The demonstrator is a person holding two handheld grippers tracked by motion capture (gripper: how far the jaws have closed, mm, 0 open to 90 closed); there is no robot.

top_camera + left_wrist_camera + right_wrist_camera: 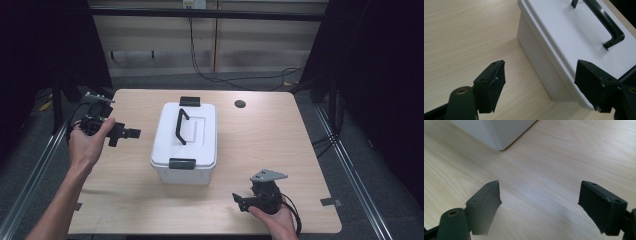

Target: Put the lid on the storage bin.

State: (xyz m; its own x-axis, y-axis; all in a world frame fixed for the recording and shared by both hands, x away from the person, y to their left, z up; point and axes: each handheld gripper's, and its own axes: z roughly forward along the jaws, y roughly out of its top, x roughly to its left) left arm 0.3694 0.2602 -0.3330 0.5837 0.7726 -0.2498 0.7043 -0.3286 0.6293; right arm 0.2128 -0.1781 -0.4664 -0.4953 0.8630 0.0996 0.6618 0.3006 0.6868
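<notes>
A white plastic box [185, 145] with a black carry handle [181, 126] and two black end latches stands in the middle of the wooden table [280, 145], lid on. My left gripper [129, 134] is held above the table just left of the box, open, empty, jaws pointing at its side. In the left gripper view the box wall [541, 65] and the handle [604, 22] lie ahead of the open gripper [540, 85]. My right gripper [240, 201] hovers near the front edge, right of the box, open. Its view shows the open gripper [539, 207] over bare wood and a box corner [499, 132].
A round cable hole [240, 104] sits in the table's back right area. Dark rails run along both sides of the table, and cables hang by the wall behind it. Bare wood lies to the right of the box and along the front.
</notes>
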